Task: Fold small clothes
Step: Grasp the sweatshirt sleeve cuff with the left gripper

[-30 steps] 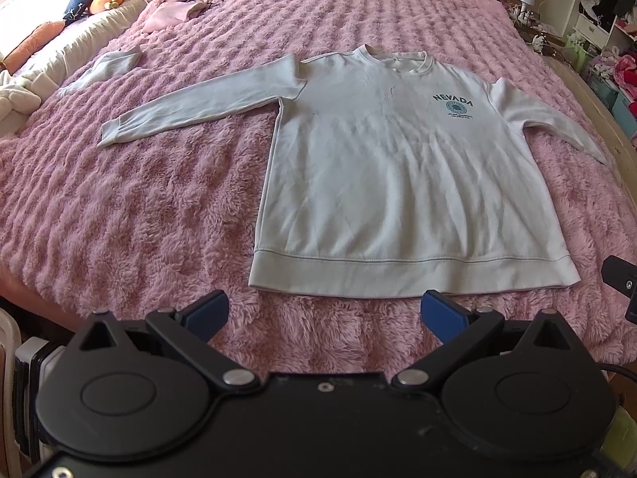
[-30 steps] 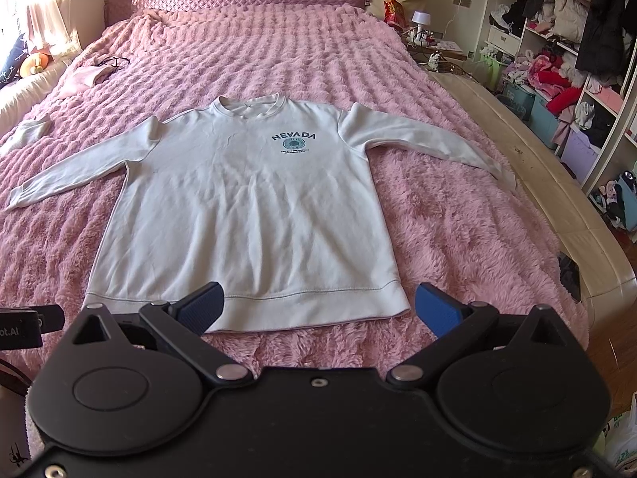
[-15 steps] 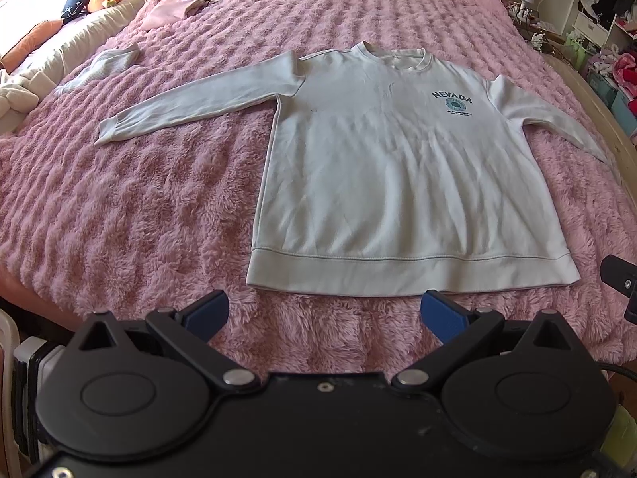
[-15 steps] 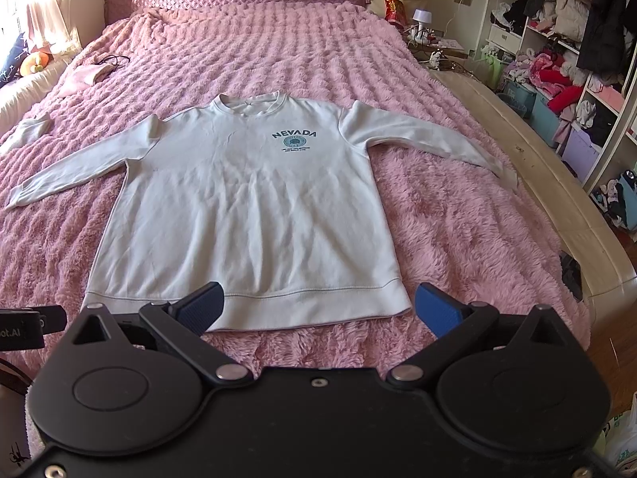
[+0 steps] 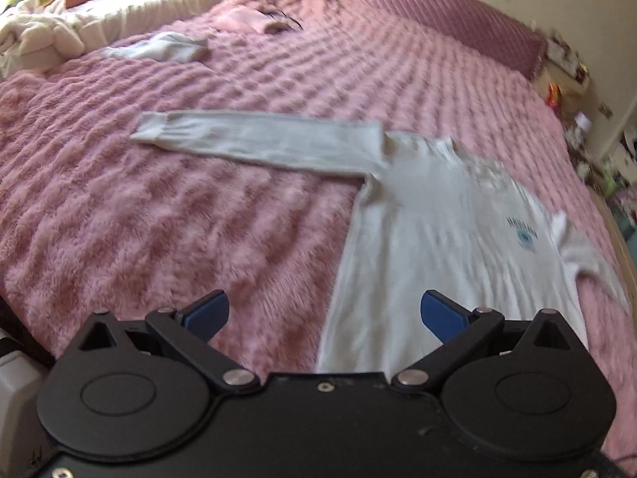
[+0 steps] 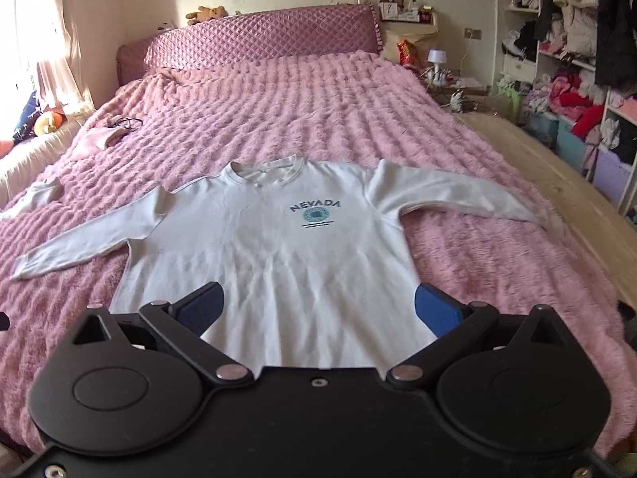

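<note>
A pale sweatshirt printed NEVADA lies flat, face up, on the pink bed, sleeves spread, directly ahead of the right gripper, whose fingers are wide apart and empty. The left gripper hangs over the sweatshirt's side edge, fingers wide and empty, one sleeve stretched ahead of them.

Daylight from window at left; left view motion-blurred, fisheye edges bent.
</note>
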Demonstrator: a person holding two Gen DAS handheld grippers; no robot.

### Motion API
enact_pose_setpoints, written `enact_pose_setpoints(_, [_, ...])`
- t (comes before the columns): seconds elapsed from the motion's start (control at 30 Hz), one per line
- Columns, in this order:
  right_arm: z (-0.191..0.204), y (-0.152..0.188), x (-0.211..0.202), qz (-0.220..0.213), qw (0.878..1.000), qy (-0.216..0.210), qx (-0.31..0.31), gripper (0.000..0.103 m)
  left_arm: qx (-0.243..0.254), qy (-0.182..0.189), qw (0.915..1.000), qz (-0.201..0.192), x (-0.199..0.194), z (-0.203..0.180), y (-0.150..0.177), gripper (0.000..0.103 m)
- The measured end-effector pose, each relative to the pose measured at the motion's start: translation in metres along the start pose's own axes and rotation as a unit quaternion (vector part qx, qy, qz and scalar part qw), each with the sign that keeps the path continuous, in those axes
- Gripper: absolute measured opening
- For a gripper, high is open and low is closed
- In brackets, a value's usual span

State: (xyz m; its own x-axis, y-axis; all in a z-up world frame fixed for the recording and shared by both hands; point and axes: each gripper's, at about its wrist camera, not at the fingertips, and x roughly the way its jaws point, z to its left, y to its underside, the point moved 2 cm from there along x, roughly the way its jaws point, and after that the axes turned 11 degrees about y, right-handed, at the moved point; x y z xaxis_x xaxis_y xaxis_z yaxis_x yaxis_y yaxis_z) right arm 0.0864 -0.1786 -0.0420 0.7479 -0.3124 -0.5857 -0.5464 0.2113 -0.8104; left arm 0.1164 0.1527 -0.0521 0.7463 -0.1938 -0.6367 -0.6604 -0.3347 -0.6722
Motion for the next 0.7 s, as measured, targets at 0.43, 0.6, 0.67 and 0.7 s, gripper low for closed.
enact_pose_setpoints(0.43, [0.07, -0.029, 0.143, 0.008, 0.997, -0.047, -0.053, 0.103, -0.214, -0.049, 0.9683, -0.12, 0.153, 0.228, -0.141, 0.103])
enact_pose_setpoints(0.6, [0.091, -0.026, 0.187, 0.054, 0.997, -0.035, -0.05, 0.103, -0.316, -0.064, 0.9292, -0.181, 0.194, 0.292, -0.159, 0.103])
enact_pose_setpoints(0.67, [0.098, -0.023, 0.202, 0.069, 0.995, -0.053, -0.042, 0.102, -0.349, -0.054, 0.9127, -0.205, 0.203, 0.312, -0.16, 0.103])
enact_pose_setpoints(0.7, [0.099, -0.021, 0.207, 0.073, 0.995, -0.057, -0.035, 0.102, -0.371, -0.049, 0.9028, -0.213, 0.21, 0.322, -0.162, 0.103])
